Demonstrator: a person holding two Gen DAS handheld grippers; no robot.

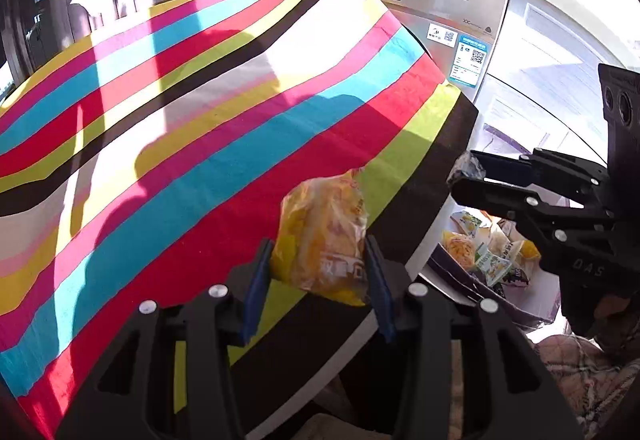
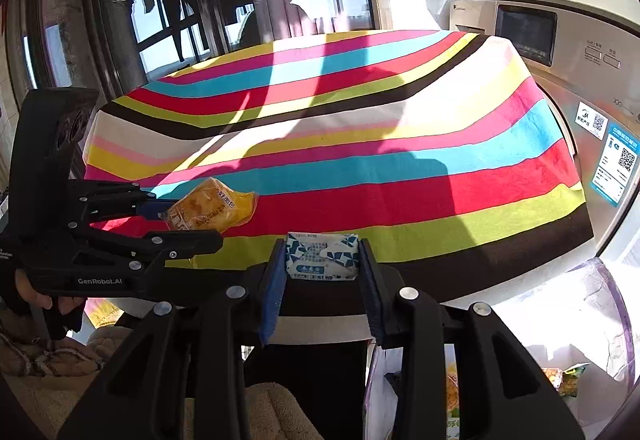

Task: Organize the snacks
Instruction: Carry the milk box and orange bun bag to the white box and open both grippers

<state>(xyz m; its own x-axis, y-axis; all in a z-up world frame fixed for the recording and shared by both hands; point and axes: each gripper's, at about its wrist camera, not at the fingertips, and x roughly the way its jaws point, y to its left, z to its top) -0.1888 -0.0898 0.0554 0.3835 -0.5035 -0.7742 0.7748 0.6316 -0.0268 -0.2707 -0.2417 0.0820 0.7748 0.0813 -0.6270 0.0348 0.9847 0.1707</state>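
Sunlight floods a striped tablecloth [image 2: 360, 144], bare of snacks, with a silver washing machine [image 2: 568, 52] standing just behind it. Both grippers hover at the cloth's near edge, each one loaded. The left gripper [image 1: 320, 260] has its blue pads clamped on an orange-yellow bread packet [image 1: 324, 236], which sticks out above the cloth's lime and red stripes; from the right wrist view the same packet [image 2: 212, 210] shows only one end pinched, the rest jutting free. The right gripper [image 2: 322, 260] is closed on a small blue-and-white packet [image 2: 322, 256], squeezed squarely between its pads, right over the cloth's dark border. Off the cloth's right edge, lower down, sits a bag of more snacks [image 1: 480, 256], so the sorting looks barely begun. The risk now: that bread wrapper is slick and soft, and held by its end it could slide out or swing as it is set down. Released too near the border, either packet may tip off the edge. The two grippers are also close together, so a careless crossing could knock one load loose.
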